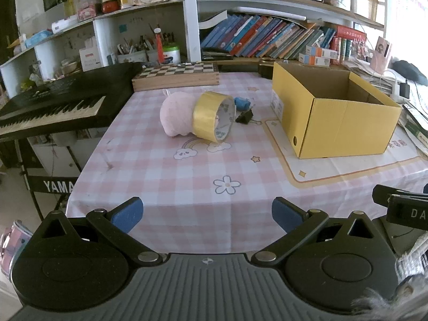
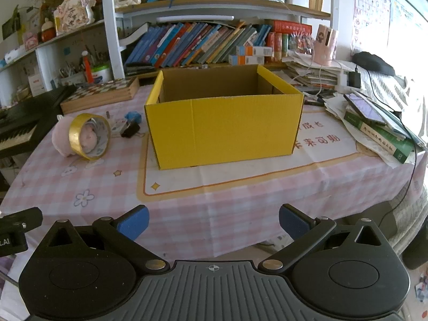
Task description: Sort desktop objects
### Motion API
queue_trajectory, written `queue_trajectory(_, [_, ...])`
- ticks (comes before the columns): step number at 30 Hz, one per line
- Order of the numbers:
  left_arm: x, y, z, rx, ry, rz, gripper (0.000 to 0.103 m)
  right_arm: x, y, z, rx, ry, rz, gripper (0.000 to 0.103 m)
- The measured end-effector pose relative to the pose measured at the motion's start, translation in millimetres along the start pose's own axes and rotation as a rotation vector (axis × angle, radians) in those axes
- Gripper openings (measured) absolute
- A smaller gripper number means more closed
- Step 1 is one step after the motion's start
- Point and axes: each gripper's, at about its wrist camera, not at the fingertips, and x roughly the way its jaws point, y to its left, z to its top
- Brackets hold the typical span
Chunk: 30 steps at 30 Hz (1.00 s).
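A gold tape roll (image 1: 212, 117) (image 2: 89, 136) stands on its edge, leaning on a pink plush toy (image 1: 175, 116) (image 2: 60, 139). Behind them lie a black binder clip (image 1: 244, 117) (image 2: 130, 129) and a small blue object (image 1: 242, 103) (image 2: 133, 115). An open yellow cardboard box (image 1: 334, 117) (image 2: 224, 125) stands to their right, its inside looking empty. My left gripper (image 1: 207, 215) hangs open over the table's near edge, well short of the objects. My right gripper (image 2: 214, 220) is open too, facing the box from the near edge.
A pink checked cloth (image 1: 171, 187) covers the table. A black keyboard (image 1: 50, 107) sits to the left, a chessboard box (image 1: 176, 76) at the back, bookshelves behind. Stacked books and a phone (image 2: 374, 123) crowd the right side, with cables.
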Motion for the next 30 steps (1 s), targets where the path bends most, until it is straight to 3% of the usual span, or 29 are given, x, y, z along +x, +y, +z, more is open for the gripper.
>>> queue_trajectory(17, [-2,0,1,0.001,0.006,-0.005,0.103,-3,0,-3,0.012,0.006,0.011,0.103])
queue_trajectory(30, [-15,13,0,0.009,-0.037,-0.034,0.103,-14,15,0,-0.003,-0.041,0.082,0.103])
